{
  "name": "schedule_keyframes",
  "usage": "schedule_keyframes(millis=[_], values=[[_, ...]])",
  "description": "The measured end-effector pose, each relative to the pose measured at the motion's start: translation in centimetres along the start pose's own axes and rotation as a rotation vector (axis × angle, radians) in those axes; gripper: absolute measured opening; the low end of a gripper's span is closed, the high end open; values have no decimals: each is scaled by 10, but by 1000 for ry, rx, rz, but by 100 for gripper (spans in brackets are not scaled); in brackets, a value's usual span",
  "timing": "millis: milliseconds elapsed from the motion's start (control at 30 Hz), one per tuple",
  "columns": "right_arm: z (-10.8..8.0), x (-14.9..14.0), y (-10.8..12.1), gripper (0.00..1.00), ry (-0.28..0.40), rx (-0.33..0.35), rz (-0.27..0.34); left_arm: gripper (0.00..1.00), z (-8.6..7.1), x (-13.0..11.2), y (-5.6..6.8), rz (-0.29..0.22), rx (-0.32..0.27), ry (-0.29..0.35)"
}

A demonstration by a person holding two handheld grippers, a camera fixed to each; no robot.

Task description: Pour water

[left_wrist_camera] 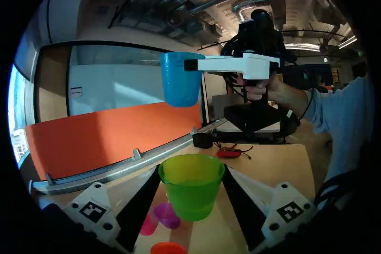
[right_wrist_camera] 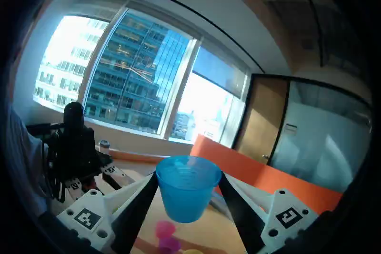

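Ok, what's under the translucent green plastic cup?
A small purple cup, a pink cup and an orange cup on the wooden table. The green cup hides the tabletop directly beneath it.

an office floor: exposed ceiling ducts (left_wrist_camera: pixel 247 4), a glass-walled room (left_wrist_camera: pixel 119 83), an orange partition (left_wrist_camera: pixel 109 135), and tall windows (right_wrist_camera: pixel 209 106) facing city towers (right_wrist_camera: pixel 138 83).

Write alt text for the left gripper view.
The left hand-held gripper grips an upright green cup above a wooden table. Beyond it, the right hand-held gripper holds a blue cup raised higher.
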State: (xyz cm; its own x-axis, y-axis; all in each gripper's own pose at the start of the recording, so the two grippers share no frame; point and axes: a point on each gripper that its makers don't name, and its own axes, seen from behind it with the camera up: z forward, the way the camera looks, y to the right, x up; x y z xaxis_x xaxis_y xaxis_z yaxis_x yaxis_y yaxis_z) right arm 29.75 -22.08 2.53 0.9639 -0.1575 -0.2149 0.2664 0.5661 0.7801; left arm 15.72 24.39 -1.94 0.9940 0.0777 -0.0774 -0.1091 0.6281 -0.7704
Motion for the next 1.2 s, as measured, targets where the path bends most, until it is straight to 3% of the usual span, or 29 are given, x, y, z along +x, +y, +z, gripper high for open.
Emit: schedule_keyframes(millis=[100, 367, 867, 1067, 1200], values=[[-3, -7, 6, 92, -13, -6, 25, 89, -1, -1, 0, 1, 1, 0], [-15, -35, 10, 92, -78, -48, 15, 89, -4, -4, 2, 4, 8, -6], [-56, -73, 17, 92, -107, -102, 102, 89, -9, -22, 7, -15, 24, -39], [-61, -80, 27, 92, -102, -103, 135, 89, -9, -25, 14, -9, 15, -44], [-63, -87, 18, 92, -104, -90, 146, 89, -10, -27, 17, 6, 13, -54]])
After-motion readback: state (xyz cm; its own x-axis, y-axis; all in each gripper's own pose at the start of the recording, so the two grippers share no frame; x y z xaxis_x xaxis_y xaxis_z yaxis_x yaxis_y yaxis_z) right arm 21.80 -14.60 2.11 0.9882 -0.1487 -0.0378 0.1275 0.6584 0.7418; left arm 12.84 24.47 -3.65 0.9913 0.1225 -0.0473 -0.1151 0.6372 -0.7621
